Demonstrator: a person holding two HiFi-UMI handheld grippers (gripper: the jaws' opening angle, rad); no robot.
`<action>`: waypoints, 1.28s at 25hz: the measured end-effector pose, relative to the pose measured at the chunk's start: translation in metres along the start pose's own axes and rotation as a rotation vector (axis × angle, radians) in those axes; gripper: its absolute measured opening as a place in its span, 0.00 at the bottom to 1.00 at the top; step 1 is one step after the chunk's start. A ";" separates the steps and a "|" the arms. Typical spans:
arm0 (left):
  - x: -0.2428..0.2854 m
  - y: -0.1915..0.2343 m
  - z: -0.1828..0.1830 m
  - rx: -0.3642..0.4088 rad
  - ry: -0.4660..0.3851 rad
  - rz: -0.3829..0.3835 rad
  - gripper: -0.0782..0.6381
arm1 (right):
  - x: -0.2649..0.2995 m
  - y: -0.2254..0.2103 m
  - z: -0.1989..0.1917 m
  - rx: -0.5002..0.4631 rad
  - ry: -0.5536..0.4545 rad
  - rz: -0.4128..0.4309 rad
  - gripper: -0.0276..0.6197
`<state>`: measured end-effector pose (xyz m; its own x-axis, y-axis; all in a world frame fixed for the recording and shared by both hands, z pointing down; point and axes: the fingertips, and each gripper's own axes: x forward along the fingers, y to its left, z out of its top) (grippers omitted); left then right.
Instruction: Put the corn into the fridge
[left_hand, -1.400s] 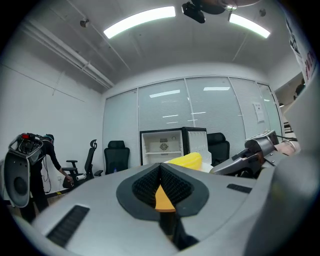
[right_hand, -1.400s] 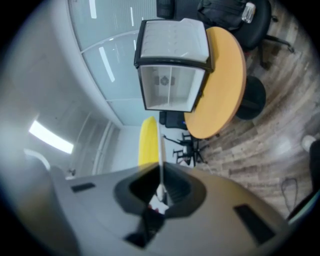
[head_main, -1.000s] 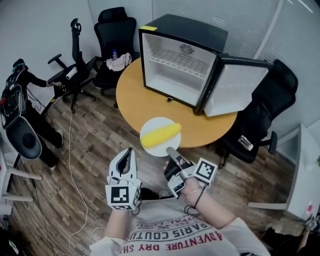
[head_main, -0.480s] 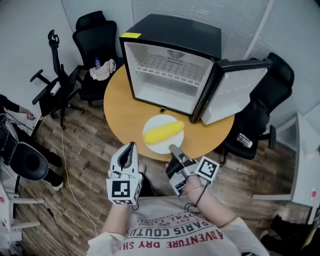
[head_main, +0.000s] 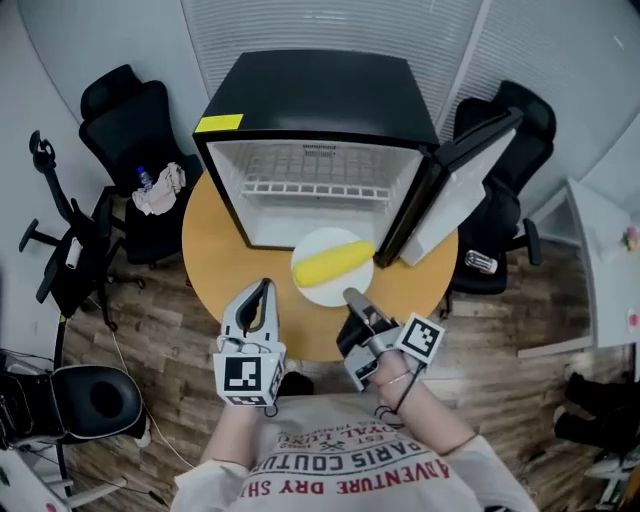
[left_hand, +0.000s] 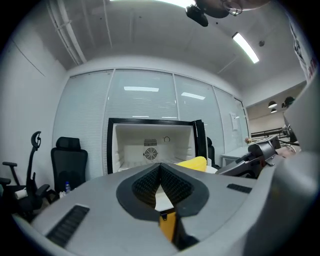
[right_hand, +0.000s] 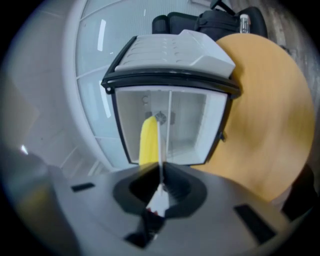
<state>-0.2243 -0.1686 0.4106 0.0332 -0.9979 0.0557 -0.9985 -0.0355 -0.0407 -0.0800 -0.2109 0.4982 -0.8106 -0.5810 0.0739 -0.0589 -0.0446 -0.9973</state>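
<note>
A yellow corn cob (head_main: 333, 262) lies on a white plate (head_main: 312, 290) over the round wooden table (head_main: 215, 250), just in front of the open black fridge (head_main: 318, 90). My right gripper (head_main: 350, 296) is shut on the plate's near rim. In the right gripper view the plate (right_hand: 159, 145) runs edge-on between the jaws, with the corn (right_hand: 148, 142) on it and the fridge (right_hand: 170, 65) behind. My left gripper (head_main: 262, 288) hovers left of the plate, shut and empty. The left gripper view shows its own closed jaws (left_hand: 160, 167), the corn (left_hand: 192, 162) and the fridge (left_hand: 150, 145) ahead.
The fridge door (head_main: 450, 185) swings out to the right, close to the plate. A wire shelf (head_main: 315, 185) crosses the white interior. Black office chairs stand left (head_main: 130, 120) and right (head_main: 500, 120) of the table; the left one carries a cloth (head_main: 160, 190).
The plate with the corn has moved from the table's front edge towards the fridge opening, held by my right gripper. My left gripper moved forward alongside. The head view shifted over the table.
</note>
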 end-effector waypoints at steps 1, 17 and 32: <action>0.009 0.005 0.000 0.001 0.000 -0.021 0.15 | 0.006 0.000 0.003 0.003 -0.024 -0.002 0.10; 0.095 0.069 -0.002 0.016 -0.003 -0.224 0.15 | 0.088 0.008 0.040 0.015 -0.260 -0.008 0.10; 0.140 0.084 -0.024 -0.007 0.032 -0.301 0.15 | 0.139 -0.006 0.074 0.048 -0.342 -0.049 0.11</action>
<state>-0.3045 -0.3096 0.4390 0.3269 -0.9402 0.0955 -0.9441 -0.3294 -0.0109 -0.1490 -0.3510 0.5147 -0.5650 -0.8155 0.1257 -0.0585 -0.1123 -0.9919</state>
